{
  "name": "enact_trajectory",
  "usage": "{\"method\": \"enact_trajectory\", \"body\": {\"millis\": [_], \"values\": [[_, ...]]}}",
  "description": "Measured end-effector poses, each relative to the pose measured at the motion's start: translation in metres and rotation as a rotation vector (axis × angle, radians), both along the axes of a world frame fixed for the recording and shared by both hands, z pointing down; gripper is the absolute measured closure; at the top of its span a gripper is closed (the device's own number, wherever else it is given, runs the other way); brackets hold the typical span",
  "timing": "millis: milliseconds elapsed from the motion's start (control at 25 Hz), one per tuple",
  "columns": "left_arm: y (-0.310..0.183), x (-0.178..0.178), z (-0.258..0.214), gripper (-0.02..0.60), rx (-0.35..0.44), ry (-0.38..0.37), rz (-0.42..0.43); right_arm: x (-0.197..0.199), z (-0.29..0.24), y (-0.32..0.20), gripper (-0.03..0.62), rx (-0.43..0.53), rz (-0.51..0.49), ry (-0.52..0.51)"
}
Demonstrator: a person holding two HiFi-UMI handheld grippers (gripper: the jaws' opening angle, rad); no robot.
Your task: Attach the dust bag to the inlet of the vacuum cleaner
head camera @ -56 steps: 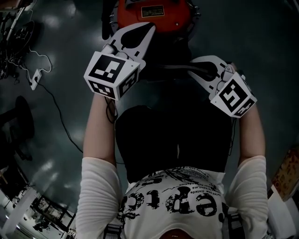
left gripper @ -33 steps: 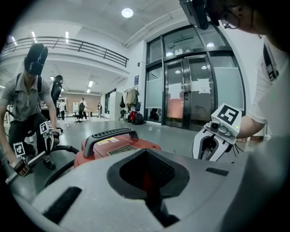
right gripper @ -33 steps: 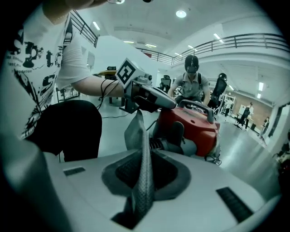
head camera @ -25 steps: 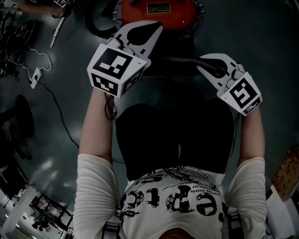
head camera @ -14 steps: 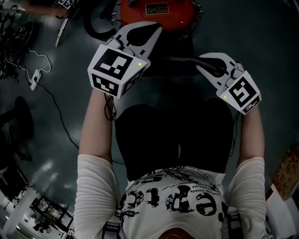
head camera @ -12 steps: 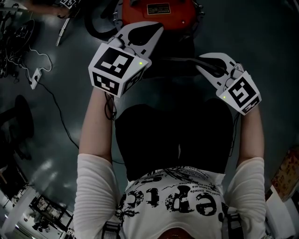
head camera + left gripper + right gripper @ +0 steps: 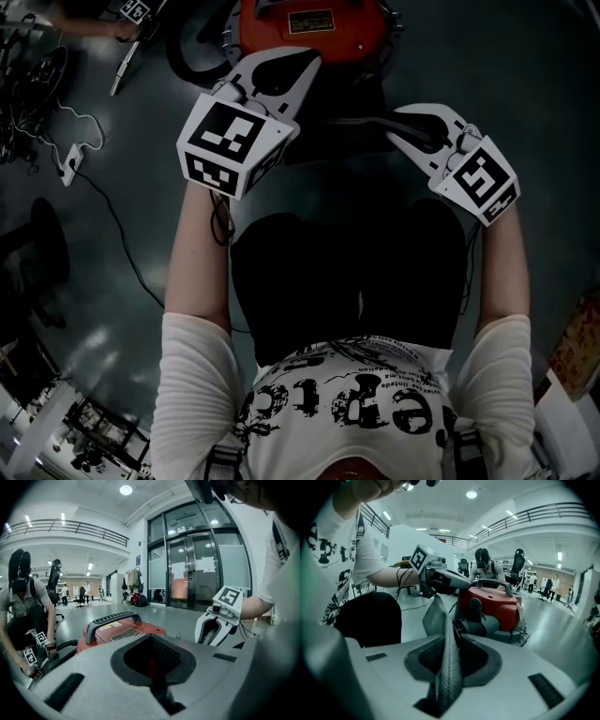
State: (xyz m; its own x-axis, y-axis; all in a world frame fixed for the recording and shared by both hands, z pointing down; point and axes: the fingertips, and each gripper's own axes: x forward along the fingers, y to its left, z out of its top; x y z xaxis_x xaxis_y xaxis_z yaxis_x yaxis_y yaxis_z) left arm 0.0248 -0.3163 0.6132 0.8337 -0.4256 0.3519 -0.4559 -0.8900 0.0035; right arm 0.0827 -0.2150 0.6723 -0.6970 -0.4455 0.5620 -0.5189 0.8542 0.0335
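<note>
Where the dust bag (image 7: 448,665) is: a grey, mesh-textured strip of it stands edge-on between our right jaws and runs towards our left gripper (image 7: 307,58), above the floor (image 7: 112,281).
Right gripper (image 7: 394,120): jaws narrow, pinching the bag cloth; they have just been opening.
Left gripper: jaws nearly together, and we cannot tell what fills the dark slit.
Vacuum cleaner (image 7: 309,21): red, on the floor just beyond both grippers.
</note>
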Motion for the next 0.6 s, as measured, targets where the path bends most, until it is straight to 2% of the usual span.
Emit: {"method": "enact_trajectory", "body": {"millis": [40,160,360,480,600], "values": [[-0.002,-0.001,-0.002,0.580,-0.014,0.027,-0.014,0.002,0.000,-0.002,0.529,0.002,0.025,-0.014],[-0.009,-0.008,-0.005,0.580,-0.052,0.107,-0.064,0.009,0.002,-0.006,0.435,0.044,0.093,-0.023],[-0.014,-0.026,-0.012,0.580,-0.023,0.125,-0.129,0.011,-0.009,0.001,0.425,0.092,0.082,-0.022],[-0.011,-0.042,-0.027,0.580,-0.002,0.171,-0.175,0.012,-0.045,0.003,0.427,0.130,0.134,-0.158],[0.000,-0.048,-0.051,0.580,0.008,0.268,-0.222,0.019,-0.081,-0.003,0.427,0.177,0.212,-0.260]]}}
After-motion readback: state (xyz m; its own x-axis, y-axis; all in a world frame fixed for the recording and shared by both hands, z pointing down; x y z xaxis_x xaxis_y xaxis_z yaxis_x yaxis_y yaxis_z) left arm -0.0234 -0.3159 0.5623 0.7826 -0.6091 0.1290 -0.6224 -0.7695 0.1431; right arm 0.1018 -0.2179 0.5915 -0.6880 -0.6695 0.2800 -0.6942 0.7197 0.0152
